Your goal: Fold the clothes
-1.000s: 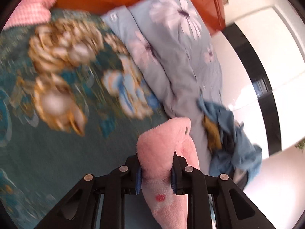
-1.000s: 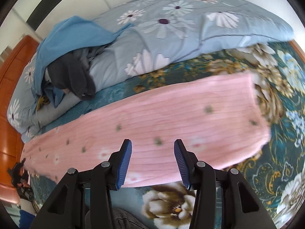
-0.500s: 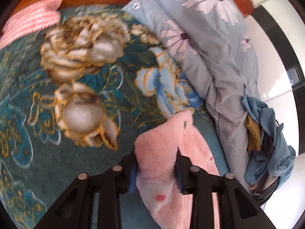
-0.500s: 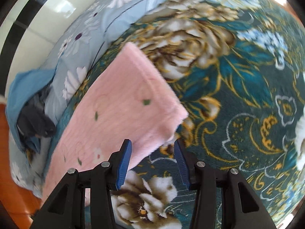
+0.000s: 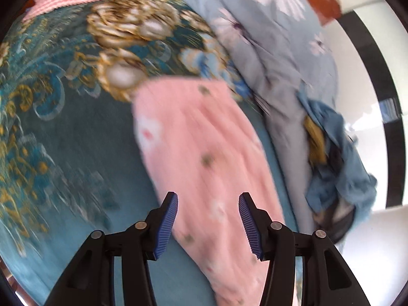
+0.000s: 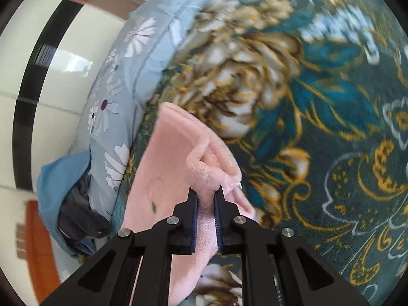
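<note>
The pink fleece garment point(image 5: 204, 153) is laid as a long narrow band on the floral bedspread point(image 5: 63, 140), running alongside the grey-blue daisy quilt point(image 5: 267, 38) at the bed's far edge; judged from its narrow, doubled look, at least one lengthwise fold is done. The left gripper point(image 5: 207, 219) is held above the band with its jaws wide apart, nothing between them. The right gripper point(image 6: 206, 219) is clamped on a bunched end of the garment, which curls up off the bedspread. What is left, by estimate, is folding this end over to shorten the band. A blue garment pile point(image 5: 339, 163) on the quilt appears unfolded
</note>
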The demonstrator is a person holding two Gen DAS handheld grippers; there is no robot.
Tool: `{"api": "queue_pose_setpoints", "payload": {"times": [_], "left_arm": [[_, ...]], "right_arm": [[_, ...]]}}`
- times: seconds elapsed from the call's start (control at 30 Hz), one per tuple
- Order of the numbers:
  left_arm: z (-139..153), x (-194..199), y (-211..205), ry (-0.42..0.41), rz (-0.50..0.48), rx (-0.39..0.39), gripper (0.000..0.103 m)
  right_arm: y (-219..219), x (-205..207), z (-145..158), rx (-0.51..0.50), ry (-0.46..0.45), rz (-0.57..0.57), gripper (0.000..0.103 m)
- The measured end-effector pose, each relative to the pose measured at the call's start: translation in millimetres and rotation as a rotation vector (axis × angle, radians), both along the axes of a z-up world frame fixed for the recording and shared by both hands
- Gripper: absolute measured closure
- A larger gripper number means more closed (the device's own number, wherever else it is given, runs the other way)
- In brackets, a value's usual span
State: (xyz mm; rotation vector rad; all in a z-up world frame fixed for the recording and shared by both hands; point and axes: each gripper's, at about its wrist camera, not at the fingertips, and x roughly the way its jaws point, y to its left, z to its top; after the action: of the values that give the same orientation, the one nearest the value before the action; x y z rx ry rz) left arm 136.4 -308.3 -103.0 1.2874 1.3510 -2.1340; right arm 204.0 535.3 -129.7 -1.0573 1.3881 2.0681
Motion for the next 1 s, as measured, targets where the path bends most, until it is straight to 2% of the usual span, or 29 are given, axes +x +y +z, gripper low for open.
{"api": "queue_pose_setpoints", "payload": {"times": [0.13, 0.23, 0.3, 0.37, 0.5, 0.6, 0.63, 0.67, 0.7, 0.77, 0.87, 0.93, 1.0], "left_arm": [[12, -17, 51, 0.032, -0.111, 0.016, 0.049], [22, -33, 92, 0.044, -0.219, 0.018, 0.049], [26, -43, 119, 0.045, -0.283, 0.015, 0.049], [27, -47, 142, 0.043, -0.325, 0.035, 0.049], [27, -51, 181, 0.029, -0.406, 0.059, 0.049], [28, -51, 204, 0.021, -0.449, 0.060, 0.049], [27, -51, 209, 0.017, -0.461, 0.062, 0.049], [26, -52, 214, 0.012, -0.474, 0.064, 0.048], [25, -52, 219, 0.008, -0.486, 0.066, 0.048], [23, -53, 228, 0.002, -0.510, 0.069, 0.047], [20, -56, 243, 0.001, -0.550, 0.073, 0.045], [15, -61, 261, -0.012, -0.590, 0.072, 0.045], [9, -66, 281, -0.031, -0.636, 0.072, 0.045]], "right_arm": [[-36, -33, 49, 0.165, 0.106, 0.184, 0.094], [-77, -66, 65, 0.180, 0.218, 0.409, 0.094], [-113, -83, 64, 0.171, 0.251, 0.549, 0.094], [-147, -97, 52, 0.146, 0.240, 0.662, 0.094], [-185, -112, 16, 0.099, 0.146, 0.754, 0.091], [-188, -110, 2, 0.090, 0.082, 0.763, 0.087], [-185, -106, 2, 0.079, 0.084, 0.767, 0.082], [-178, -102, 4, 0.077, 0.096, 0.765, 0.066], [-165, -92, 8, 0.075, 0.127, 0.741, 0.057], [-138, -72, 15, 0.073, 0.186, 0.689, 0.055], [-73, -24, 12, 0.044, 0.187, 0.443, 0.053], [-30, 13, -4, 0.014, 0.160, 0.266, 0.053], [3, 38, -21, -0.002, 0.097, 0.148, 0.053]]}}
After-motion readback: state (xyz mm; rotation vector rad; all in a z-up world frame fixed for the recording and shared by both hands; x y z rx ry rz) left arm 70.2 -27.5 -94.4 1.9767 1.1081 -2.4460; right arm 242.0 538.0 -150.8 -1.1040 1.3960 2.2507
